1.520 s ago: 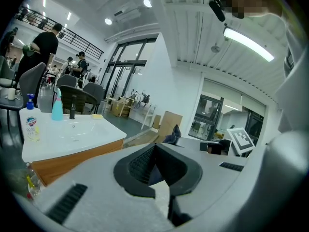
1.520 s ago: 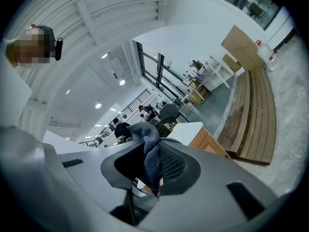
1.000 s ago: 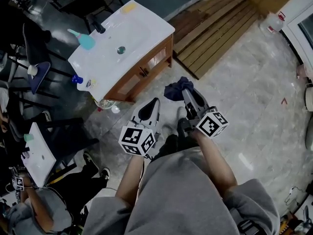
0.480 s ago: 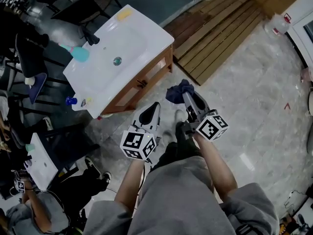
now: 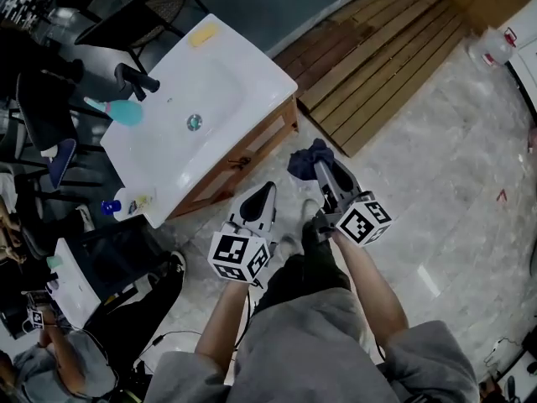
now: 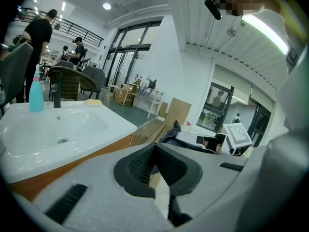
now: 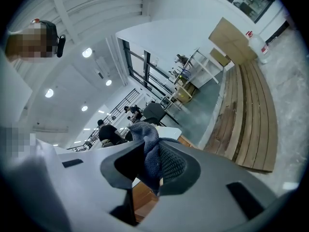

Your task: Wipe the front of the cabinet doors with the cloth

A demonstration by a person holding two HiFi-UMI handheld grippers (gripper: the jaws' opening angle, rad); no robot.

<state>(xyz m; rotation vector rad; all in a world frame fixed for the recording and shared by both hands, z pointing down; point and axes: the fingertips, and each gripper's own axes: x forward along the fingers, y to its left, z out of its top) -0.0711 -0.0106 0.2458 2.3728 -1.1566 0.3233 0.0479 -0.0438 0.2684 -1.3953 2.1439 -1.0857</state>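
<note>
The wooden cabinet doors (image 5: 243, 162) sit under a white basin top (image 5: 218, 82), facing me and the floor in front. My right gripper (image 5: 321, 171) is shut on a dark blue cloth (image 5: 305, 158), held in the air a short way right of the cabinet's corner. The right gripper view shows the cloth (image 7: 147, 153) bunched between the jaws, with cabinet wood (image 7: 145, 197) behind. My left gripper (image 5: 258, 200) hangs just in front of the doors, jaws closed together with nothing in them. Its own view shows the basin (image 6: 53, 129) and the wood edge (image 6: 96, 153).
A slatted wooden platform (image 5: 377, 57) lies on the floor behind the cabinet. On the basin stand a black tap (image 5: 138, 78), a teal bottle (image 5: 124, 112) and a yellow sponge (image 5: 203, 34). A second small basin (image 5: 71, 280), chairs and a seated person (image 5: 50, 368) crowd the left.
Both grippers keep their pose and the cloth stays held. In the head view the cabinet has slid left and the grippers sit slightly lower as the camera shifted.
</note>
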